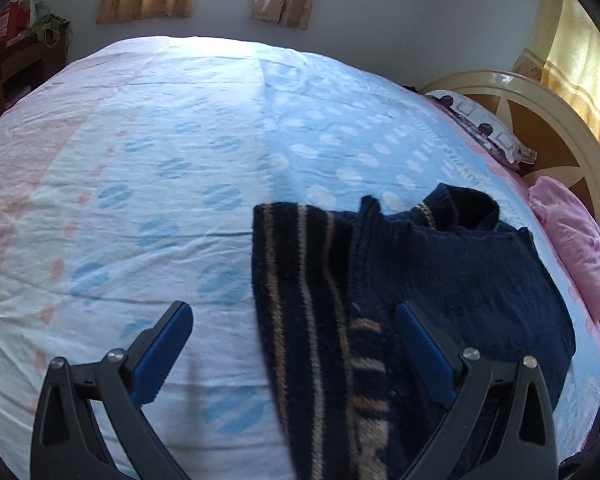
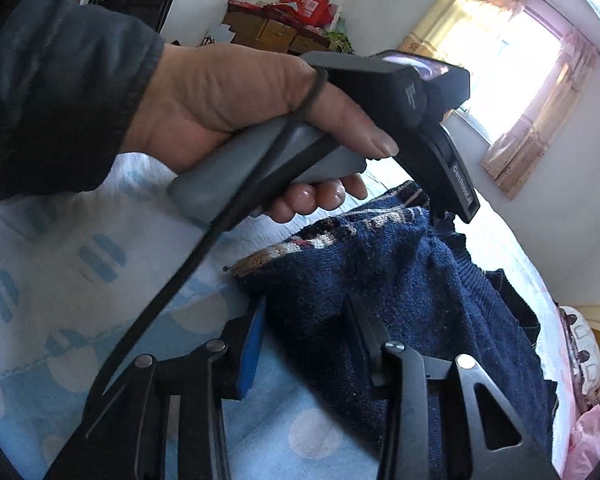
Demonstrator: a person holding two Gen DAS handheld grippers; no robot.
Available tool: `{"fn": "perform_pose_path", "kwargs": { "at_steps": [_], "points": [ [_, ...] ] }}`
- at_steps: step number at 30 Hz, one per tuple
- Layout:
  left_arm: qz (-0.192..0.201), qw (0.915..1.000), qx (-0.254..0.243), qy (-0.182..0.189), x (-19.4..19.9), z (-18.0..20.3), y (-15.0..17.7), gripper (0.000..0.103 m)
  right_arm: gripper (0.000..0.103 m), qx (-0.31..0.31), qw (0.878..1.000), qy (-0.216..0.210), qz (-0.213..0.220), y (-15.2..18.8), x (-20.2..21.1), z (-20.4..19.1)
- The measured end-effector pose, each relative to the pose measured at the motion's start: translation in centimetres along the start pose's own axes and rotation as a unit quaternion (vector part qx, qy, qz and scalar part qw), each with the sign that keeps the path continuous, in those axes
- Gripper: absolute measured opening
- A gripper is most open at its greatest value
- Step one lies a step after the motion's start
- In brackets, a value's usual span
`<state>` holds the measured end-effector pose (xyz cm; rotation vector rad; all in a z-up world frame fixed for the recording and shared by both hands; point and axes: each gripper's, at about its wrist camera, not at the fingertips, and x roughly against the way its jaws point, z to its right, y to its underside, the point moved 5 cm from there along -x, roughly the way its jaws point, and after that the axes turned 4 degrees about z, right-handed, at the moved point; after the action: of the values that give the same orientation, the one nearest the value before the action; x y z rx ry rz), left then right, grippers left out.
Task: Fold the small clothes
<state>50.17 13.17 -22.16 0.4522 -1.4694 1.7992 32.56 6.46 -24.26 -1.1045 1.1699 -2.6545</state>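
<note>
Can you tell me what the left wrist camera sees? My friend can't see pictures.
The open left tongs hover over a dark blue sweater with tan stripes, lying on a bed sheet with blue and pink dots. A pink cloth sits at the bed's right edge.

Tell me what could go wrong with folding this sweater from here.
The right claw has only the edge of the navy sweater between its fingers, so the thick knit may slip out. The left claw is open over the striped flap, which could fall back or bunch unevenly.
</note>
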Motion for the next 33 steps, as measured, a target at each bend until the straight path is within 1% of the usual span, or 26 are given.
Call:
{"fn": "perform_pose_path", "kwargs": {
  "at_steps": [5, 7, 9, 10, 11, 13, 14, 15, 16, 19, 21, 26, 33],
  "points": [
    [-0.022, 0.9996, 0.017, 0.007, -0.9, -0.5, 0.3, 0.102, 0.039, 0.001, 1.0, -0.002, -0.002, 0.0, -0.1, -0.1],
    [-0.023, 0.9994, 0.017, 0.019, -0.9, -0.3, 0.2, 0.097, 0.039, -0.001, 1.0, -0.005, -0.003, -0.1, 0.0, -0.1],
    [-0.029, 0.9986, 0.017, 0.041, -1.1, 0.1, 0.3, 0.086, 0.039, 0.002, 1.0, -0.004, -0.002, -0.2, 0.0, 0.0],
    [-0.031, 0.9985, 0.015, 0.042, -1.3, 0.2, 0.2, 0.084, 0.039, 0.003, 1.0, -0.003, -0.001, -0.3, 0.0, 0.1],
    [-0.032, 0.9985, 0.011, 0.044, -1.4, 0.5, 0.2, 0.078, 0.039, 0.004, 1.0, -0.002, -0.002, -0.3, -0.1, 0.1],
    [-0.03, 0.9984, 0.01, 0.047, -1.6, 0.7, 0.1, 0.063, 0.028, 0.002, 1.0, -0.008, -0.005, -0.3, -0.2, 0.1],
    [-0.028, 0.9977, 0.018, 0.058, -1.6, 0.7, 0.0, 0.039, 0.019, 0.0, 1.0, -0.014, -0.009, -0.2, -0.3, 0.0],
    [-0.033, 0.9942, 0.035, 0.096, -1.7, 0.9, 0.0, 0.021, 0.016, -0.002, 1.0, -0.016, -0.01, -0.2, -0.2, -0.1],
    [-0.027, 0.9939, 0.044, 0.097, -1.5, 0.8, -0.1, 0.02, 0.015, -0.005, 1.0, -0.018, -0.009, -0.2, 0.0, 0.0],
    [-0.02, 0.9948, 0.046, 0.089, -1.2, 0.9, -0.1, 0.019, 0.013, -0.027, 0.999, -0.029, -0.003, -0.2, 0.8, 1.0],
    [-0.013, 0.9939, 0.061, 0.09, -0.6, 0.9, -0.3, 0.018, 0.012, -0.048, 0.998, -0.031, 0.009, -0.1, 1.9, 2.2],
    [0.006, 0.9902, 0.091, 0.106, 1.2, 1.7, -1.3, 0.018, 0.012, -0.084, 0.996, -0.014, 0.034, 0.7, 4.4, 5.1],
    [0.032, 0.987, 0.107, 0.116, 2.9, 4.7, -2.7, 0.017, 0.011, -0.137, 0.989, 0.009, 0.055, 2.7, 7.8, 8.9]
  ]
}}
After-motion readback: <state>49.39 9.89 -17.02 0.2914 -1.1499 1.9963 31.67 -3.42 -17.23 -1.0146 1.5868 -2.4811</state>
